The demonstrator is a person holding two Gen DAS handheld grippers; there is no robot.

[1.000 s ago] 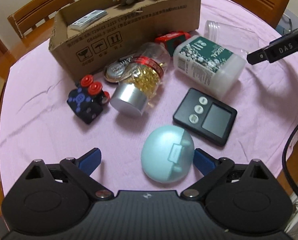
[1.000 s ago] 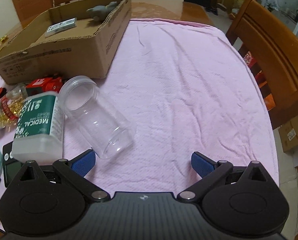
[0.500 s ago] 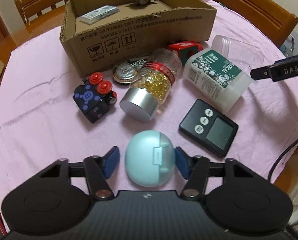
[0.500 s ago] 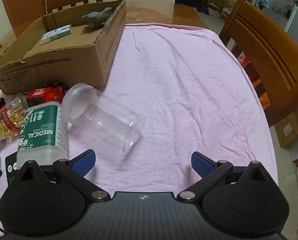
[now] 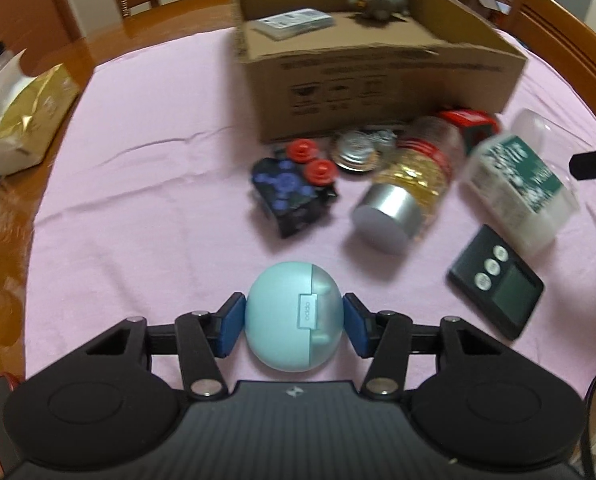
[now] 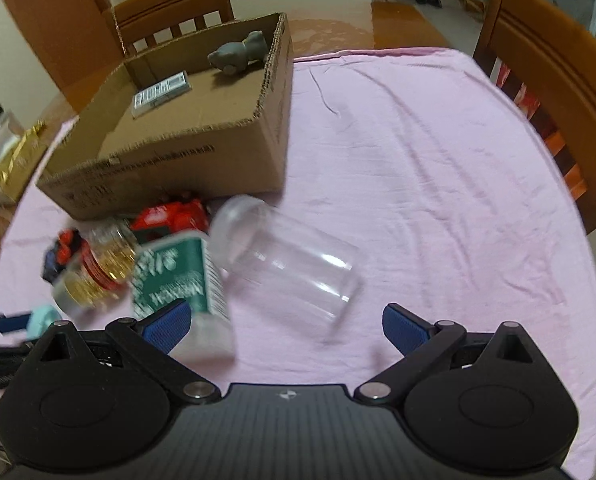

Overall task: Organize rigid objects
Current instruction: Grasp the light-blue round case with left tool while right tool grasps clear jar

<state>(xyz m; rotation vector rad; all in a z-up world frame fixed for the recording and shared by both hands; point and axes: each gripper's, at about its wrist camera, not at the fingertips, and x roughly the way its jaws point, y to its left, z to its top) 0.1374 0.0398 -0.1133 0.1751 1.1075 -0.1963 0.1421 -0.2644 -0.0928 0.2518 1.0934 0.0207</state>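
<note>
My left gripper (image 5: 293,324) is shut on a pale blue rounded case (image 5: 289,314), its blue pads pressed on both sides, low over the pink cloth (image 5: 145,208). Beyond it lie a dark cube toy with red knobs (image 5: 291,188), a jar of golden capsules (image 5: 406,188), a white bottle with a green label (image 5: 518,188) and a black timer (image 5: 496,282). The open cardboard box (image 5: 378,84) holds a grey toy animal (image 5: 382,2) and a small flat pack (image 5: 293,22). My right gripper (image 6: 285,324) stands open above a clear plastic jar (image 6: 289,264) lying on its side.
Wooden chairs (image 6: 554,92) stand round the table. A gold foil bag (image 5: 25,120) sits off the cloth at the left. A red toy (image 6: 169,216) and a round metal tin (image 5: 356,154) lie by the box front. Bare pink cloth (image 6: 438,184) spreads right of the box.
My left gripper closed on the pale blue case and has swung leftward with it, so the box now sits further right. My right gripper rose a little and stayed open.
</note>
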